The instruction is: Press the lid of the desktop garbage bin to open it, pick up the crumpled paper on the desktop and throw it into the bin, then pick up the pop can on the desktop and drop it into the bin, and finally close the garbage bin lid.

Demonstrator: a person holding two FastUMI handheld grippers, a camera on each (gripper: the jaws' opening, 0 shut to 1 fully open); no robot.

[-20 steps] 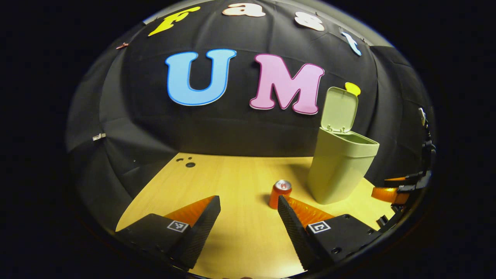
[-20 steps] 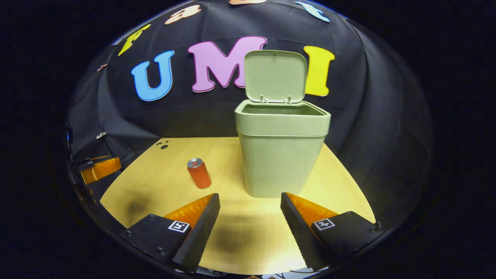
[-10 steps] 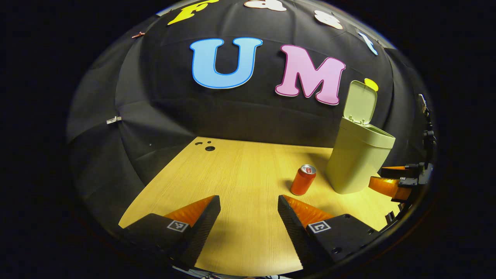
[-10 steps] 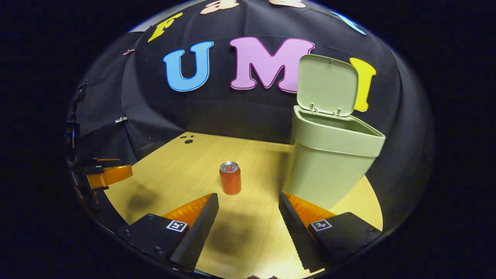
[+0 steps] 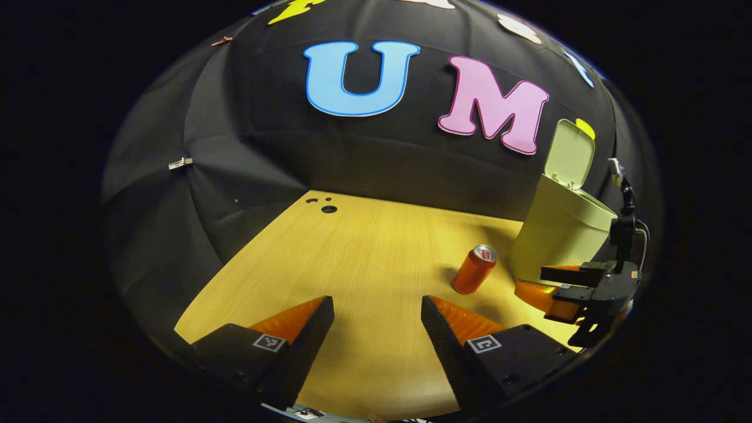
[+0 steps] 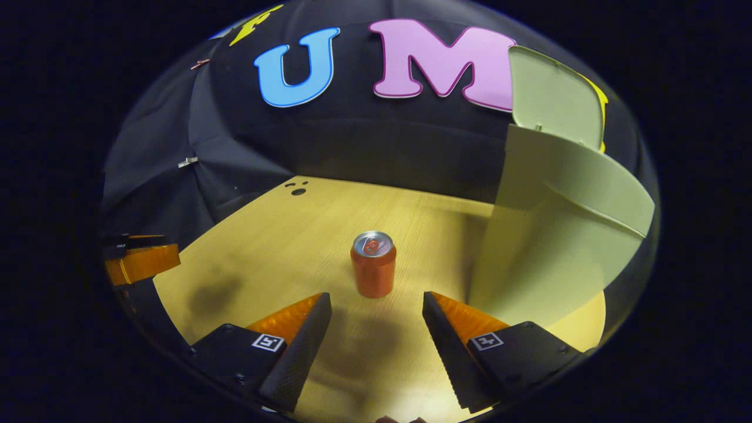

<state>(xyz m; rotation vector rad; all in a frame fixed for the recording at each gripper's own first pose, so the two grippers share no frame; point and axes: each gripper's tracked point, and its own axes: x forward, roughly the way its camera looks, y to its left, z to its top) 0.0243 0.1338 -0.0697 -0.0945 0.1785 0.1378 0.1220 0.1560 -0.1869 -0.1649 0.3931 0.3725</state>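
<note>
Wooden desktop (image 6: 282, 235) carries the pop can (image 6: 373, 264) at twelve o'clock of the right gripper (image 6: 376, 329), spread for grasping; left gripper (image 5: 376, 329) is likewise spread, idle.

Orange can (image 6: 373, 265) standing upright on the table, silver top showing; pale green bin (image 6: 549, 247) sitting at its 3 o'clock, lid (image 6: 549, 97) standing open.

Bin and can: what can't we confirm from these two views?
- Bin contents: interior hidden by its near wall in both views, so whether the paper is inside is unknown.
- Lid: in the right gripper view, top cut by the image edge.
- Pop can: label too small.
- Right gripper in the left gripper view: partly cut off at the edge.
</note>
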